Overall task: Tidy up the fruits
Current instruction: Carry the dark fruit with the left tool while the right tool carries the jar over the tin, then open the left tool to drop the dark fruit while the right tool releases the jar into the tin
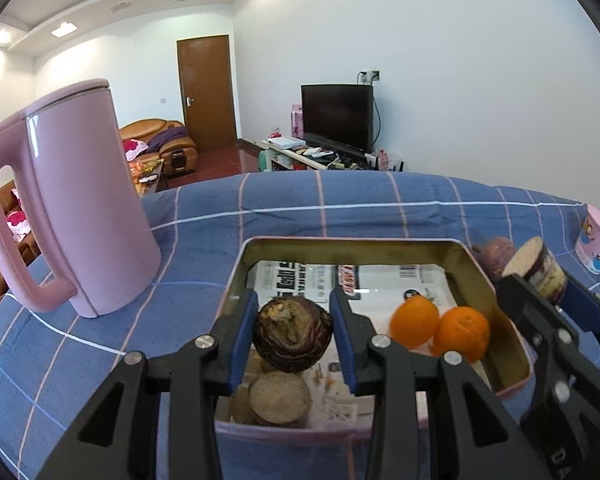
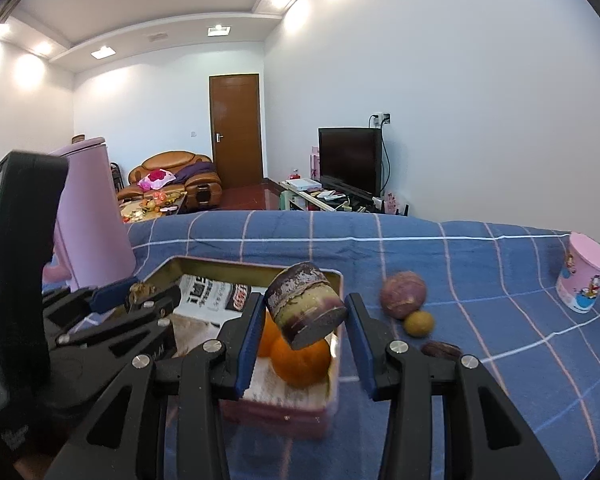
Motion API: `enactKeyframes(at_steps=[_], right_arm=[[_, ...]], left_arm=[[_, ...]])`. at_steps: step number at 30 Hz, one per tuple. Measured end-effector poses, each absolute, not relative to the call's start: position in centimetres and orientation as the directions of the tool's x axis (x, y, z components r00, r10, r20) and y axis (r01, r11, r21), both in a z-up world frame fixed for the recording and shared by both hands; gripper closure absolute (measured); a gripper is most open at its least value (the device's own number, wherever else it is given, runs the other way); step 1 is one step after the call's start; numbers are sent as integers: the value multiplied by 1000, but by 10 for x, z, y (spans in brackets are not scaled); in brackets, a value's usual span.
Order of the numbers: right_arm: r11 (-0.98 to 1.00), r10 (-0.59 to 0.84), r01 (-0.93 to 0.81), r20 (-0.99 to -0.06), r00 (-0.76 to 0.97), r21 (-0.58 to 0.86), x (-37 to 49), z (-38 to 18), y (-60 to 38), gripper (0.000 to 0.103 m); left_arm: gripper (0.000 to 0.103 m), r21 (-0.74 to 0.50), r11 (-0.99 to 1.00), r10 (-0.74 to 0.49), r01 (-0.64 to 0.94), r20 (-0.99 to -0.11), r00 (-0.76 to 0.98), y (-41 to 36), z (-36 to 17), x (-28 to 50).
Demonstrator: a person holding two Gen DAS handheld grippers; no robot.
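Note:
A pink tin box (image 1: pixel 512 344) lined with newspaper sits on the blue checked cloth; it also shows in the right wrist view (image 2: pixel 336 364). Two oranges (image 1: pixel 440 326) lie in it, with cut brown pieces (image 1: pixel 278 398) near its front. My left gripper (image 1: pixel 294 336) is shut on a dark brown root chunk (image 1: pixel 292 334) held over the box's front left. My right gripper (image 2: pixel 306 320) is shut on a cut purple-and-green stalk piece (image 2: pixel 306 308) held above the oranges (image 2: pixel 300 362) at the box's right end.
A pink kettle (image 1: pixel 72 200) stands left of the box. On the cloth to the right lie a purple fruit (image 2: pixel 403 294), a small yellow-green fruit (image 2: pixel 418 323) and a dark flat piece (image 2: pixel 440 350). A pink cartoon cup (image 2: pixel 586 278) stands at far right.

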State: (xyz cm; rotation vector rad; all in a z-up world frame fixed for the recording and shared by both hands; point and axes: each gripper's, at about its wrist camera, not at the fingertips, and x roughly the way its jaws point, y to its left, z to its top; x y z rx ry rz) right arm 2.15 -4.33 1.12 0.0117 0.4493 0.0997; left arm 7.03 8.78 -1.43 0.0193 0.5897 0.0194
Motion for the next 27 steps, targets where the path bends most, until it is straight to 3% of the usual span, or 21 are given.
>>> enactKeyframes(at_steps=[20,27], right_arm=[[978,204,-133,-609,766,160,95,-16,-28,59],[965,254,-154,-614,747,212,98,-20,-33,59]], left_arm=[[64,38,998,66,-54,-618,784,99,-26,99],[64,39,998,67,-55,-618,783,99,-26,98]])
